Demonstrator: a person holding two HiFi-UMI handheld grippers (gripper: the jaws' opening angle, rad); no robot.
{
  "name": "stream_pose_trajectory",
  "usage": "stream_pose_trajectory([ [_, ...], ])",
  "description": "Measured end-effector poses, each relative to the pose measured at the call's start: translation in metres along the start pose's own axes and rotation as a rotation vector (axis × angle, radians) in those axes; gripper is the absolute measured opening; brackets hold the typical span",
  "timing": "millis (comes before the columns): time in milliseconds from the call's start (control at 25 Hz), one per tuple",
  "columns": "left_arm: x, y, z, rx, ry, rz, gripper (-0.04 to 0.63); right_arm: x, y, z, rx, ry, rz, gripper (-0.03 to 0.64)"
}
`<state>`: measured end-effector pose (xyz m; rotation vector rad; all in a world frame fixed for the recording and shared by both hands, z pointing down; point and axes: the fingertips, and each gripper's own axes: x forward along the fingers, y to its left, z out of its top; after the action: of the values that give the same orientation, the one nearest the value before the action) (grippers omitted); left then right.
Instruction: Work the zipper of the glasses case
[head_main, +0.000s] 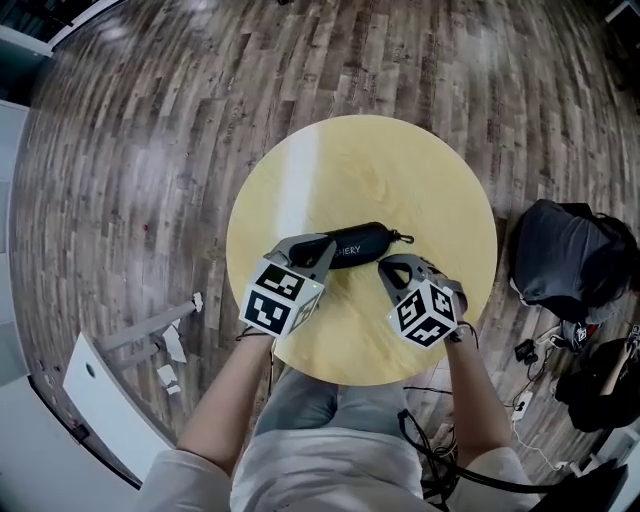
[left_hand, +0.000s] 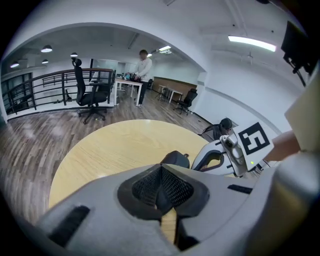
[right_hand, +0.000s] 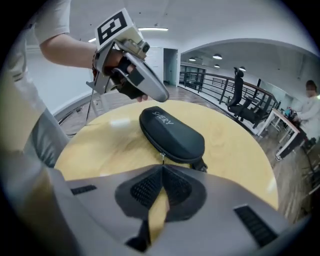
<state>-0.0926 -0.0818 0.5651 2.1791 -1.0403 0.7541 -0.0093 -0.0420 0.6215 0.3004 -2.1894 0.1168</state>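
A black zipped glasses case (head_main: 362, 243) lies across the middle of the round yellow table (head_main: 400, 170), with a short strap loop (head_main: 403, 238) at its right end. My left gripper (head_main: 322, 247) is shut, and its tips rest at the case's left end (left_hand: 176, 159); nothing shows between its pads (left_hand: 150, 187). My right gripper (head_main: 388, 266) is at the case's near long side. In the right gripper view the small metal zipper pull (right_hand: 162, 157) runs straight into the closed tips of that gripper (right_hand: 162, 170). The case (right_hand: 172, 132) is closed.
A black backpack (head_main: 570, 260) and cables (head_main: 540, 350) lie on the wood floor to the right of the table. A white board (head_main: 110, 390) and scraps lie at the lower left. Far off, an office chair (left_hand: 90, 95) and a standing person (left_hand: 144, 75) are at desks.
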Motion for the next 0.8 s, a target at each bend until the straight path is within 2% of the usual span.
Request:
stream_pose_trajectory([
  [200,0.020,-0.037,0.002,0.109,0.060,-0.147,0.008,-0.020,-0.047,-0.033,-0.041,0.038,-0.073,0.000],
  [360,0.038,-0.067,0.003,0.229,0.087,-0.208,0.008,-0.027,-0.068,-0.034,-0.022,0.023,-0.103,0.000],
  [480,0.049,-0.082,-0.008,0.290,0.132,-0.222,0.008,-0.026,-0.064,-0.037,-0.021,0.021,-0.110,0.000],
  [800,0.053,-0.080,-0.010,0.335,0.145,-0.161,0.009,-0.030,-0.042,-0.037,-0.001,-0.011,-0.076,0.000],
])
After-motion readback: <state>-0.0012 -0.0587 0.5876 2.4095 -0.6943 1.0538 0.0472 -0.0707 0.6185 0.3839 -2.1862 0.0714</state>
